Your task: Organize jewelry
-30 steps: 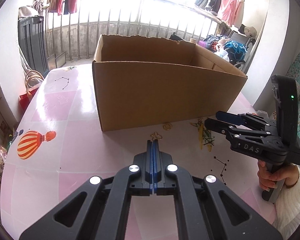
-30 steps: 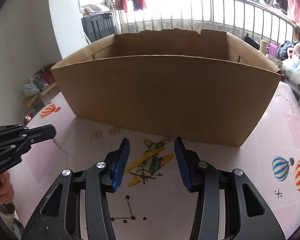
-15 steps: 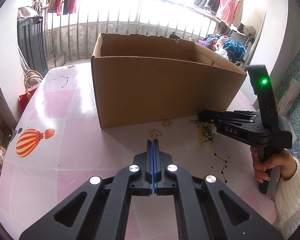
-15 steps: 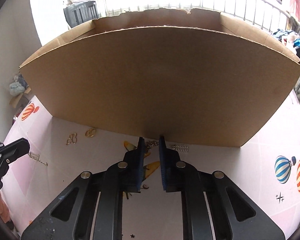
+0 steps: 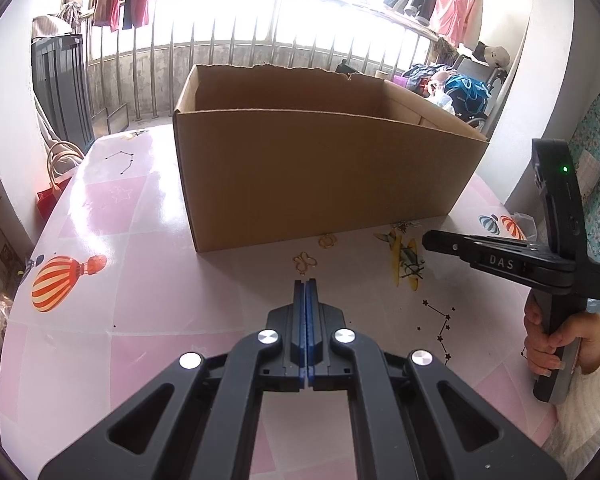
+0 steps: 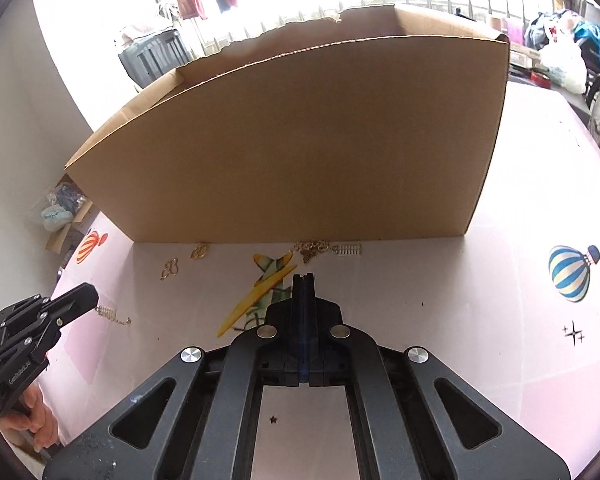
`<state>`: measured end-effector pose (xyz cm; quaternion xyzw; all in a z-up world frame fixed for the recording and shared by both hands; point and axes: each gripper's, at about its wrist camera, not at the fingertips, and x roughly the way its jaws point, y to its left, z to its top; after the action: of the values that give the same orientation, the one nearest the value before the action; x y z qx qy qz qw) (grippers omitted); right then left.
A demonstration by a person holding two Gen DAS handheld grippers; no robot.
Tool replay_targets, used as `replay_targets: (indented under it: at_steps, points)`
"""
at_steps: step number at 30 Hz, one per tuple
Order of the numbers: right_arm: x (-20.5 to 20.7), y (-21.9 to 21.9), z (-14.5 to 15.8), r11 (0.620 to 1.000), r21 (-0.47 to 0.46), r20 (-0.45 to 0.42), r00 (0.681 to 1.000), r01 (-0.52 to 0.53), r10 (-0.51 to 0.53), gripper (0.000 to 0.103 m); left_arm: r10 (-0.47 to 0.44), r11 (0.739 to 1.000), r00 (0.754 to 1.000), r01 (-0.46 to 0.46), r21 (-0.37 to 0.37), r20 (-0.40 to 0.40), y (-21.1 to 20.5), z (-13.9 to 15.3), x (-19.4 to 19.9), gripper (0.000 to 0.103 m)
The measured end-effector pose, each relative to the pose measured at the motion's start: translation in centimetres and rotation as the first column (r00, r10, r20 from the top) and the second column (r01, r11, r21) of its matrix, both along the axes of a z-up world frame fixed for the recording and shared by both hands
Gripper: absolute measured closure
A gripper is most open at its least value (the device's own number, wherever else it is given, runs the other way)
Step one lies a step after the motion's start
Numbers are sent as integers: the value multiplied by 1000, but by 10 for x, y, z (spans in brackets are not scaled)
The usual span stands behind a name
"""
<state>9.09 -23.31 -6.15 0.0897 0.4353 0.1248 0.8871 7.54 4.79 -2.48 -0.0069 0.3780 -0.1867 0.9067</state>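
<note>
The right gripper (image 6: 303, 277) has its jaws pressed together on nothing, just short of the gold chain (image 6: 312, 249) lying against the box (image 6: 300, 140). The left gripper (image 5: 306, 282) is likewise closed and empty, near an earring (image 5: 304, 263). Pieces this small and flat may slip from the pads, or get nudged tight against the box wall when approached.

Cardboard box (image 5: 320, 176) was plain brown. Tablecloth (image 5: 112, 216) was pink-and-white checked, printed with orange-striped balloon (image 5: 60, 280), blue-striped balloon (image 6: 570, 272), yellow-green airplane (image 5: 406, 262), black constellations (image 5: 440, 320). Earrings (image 5: 305, 262) were gold; chain (image 6: 312, 248) gold, clasp strip (image 6: 348, 249) silver. Both grippers (image 5: 307, 284) (image 6: 303, 278) were black with blue pads.
</note>
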Motion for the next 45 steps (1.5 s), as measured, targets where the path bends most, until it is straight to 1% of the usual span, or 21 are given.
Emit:
replay_targets:
  at_steps: [5, 8, 10, 12, 15, 16, 17, 19, 24, 27, 28, 30, 31, 32, 33, 34, 39, 41, 42, 43, 45]
  points:
    - [-8, -5, 1, 999, -23, -22, 999, -38, 38, 103, -6, 1000, 1000, 6, 0, 2, -3, 1, 1, 103]
    - [-8, -10, 1, 1000, -10, -25, 999, -29, 29, 101, -21, 999, 1000, 21, -27, -19, -6, -1, 4, 103]
    - [-6, -14, 3, 1000, -5, -17, 1000, -27, 27, 100, -51, 997, 998, 49, -51, -37, -7, -4, 8, 102]
    - [-8, -13, 4, 999, -6, -12, 999, -43, 43, 100, -65, 997, 996, 62, -42, -53, -9, -7, 12, 102]
    - [-13, -13, 6, 998, -24, 0, 998, -65, 65, 100, -46, 999, 997, 45, -20, -55, -4, -7, 13, 99]
    - [-14, -12, 6, 997, -29, 3, 997, -72, 72, 100, -39, 999, 998, 39, -10, -51, -1, -6, 12, 90]
    - [-10, -9, 5, 997, -32, 7, 997, -76, 76, 100, -38, 999, 998, 38, 3, -46, 1, -7, 10, 79]
    - [-13, -11, 6, 996, -32, 11, 997, -80, 80, 99, -41, 998, 998, 43, 49, -40, 2, -8, 6, 72]
    - [-11, -8, 5, 996, -41, 20, 997, -74, 75, 98, -73, 981, 995, 83, 176, -61, -12, -24, -4, 71]
    - [-9, -5, 5, 996, -61, 36, 997, -68, 71, 97, -84, 975, 994, 96, 201, -64, -16, -33, -4, 70]
    - [-9, -5, 6, 996, -66, 43, 997, -66, 69, 94, -88, 974, 995, 98, 206, -56, -17, -33, -4, 69]
    - [-6, -5, 5, 995, -78, 50, 997, -55, 59, 93, -85, 976, 994, 95, 198, -62, -19, -34, 0, 69]
    - [-5, -6, 5, 995, -86, 51, 997, -46, 51, 93, -78, 976, 995, 89, 198, -63, -20, -34, 2, 74]
    - [-3, -6, 4, 995, -95, 52, 998, -37, 43, 93, -79, 974, 995, 89, 207, -59, -22, -34, 2, 87]
    - [-1, -6, 3, 994, -107, 54, 998, -30, 36, 93, -78, 972, 995, 88, 219, -55, -23, -34, 3, 94]
    - [1, -7, 3, 993, -117, 58, 998, -24, 31, 91, -70, 970, 996, 79, 229, -50, -24, -34, 4, 98]
    - [19, -8, 0, 992, -118, 52, 997, -46, 53, 86, -55, 974, 998, 62, 219, -35, -20, -35, 2, 99]
    - [26, -3, -3, 987, -143, 45, 996, -72, 79, 82, -53, 975, 998, 60, 213, -36, -18, -36, 1, 99]
    - [28, 3, -5, 984, -156, 39, 994, -91, 98, 75, -53, 977, 998, 60, 203, -40, -16, -36, 2, 99]
    - [31, 6, -7, 980, -168, 26, 993, -109, 115, 73, -53, 980, 998, 60, 192, -45, -15, -35, 3, 99]
    - [33, 11, -5, 973, -201, 34, 992, -109, 118, 73, -52, 982, 998, 59, 181, -48, -14, -35, 4, 99]
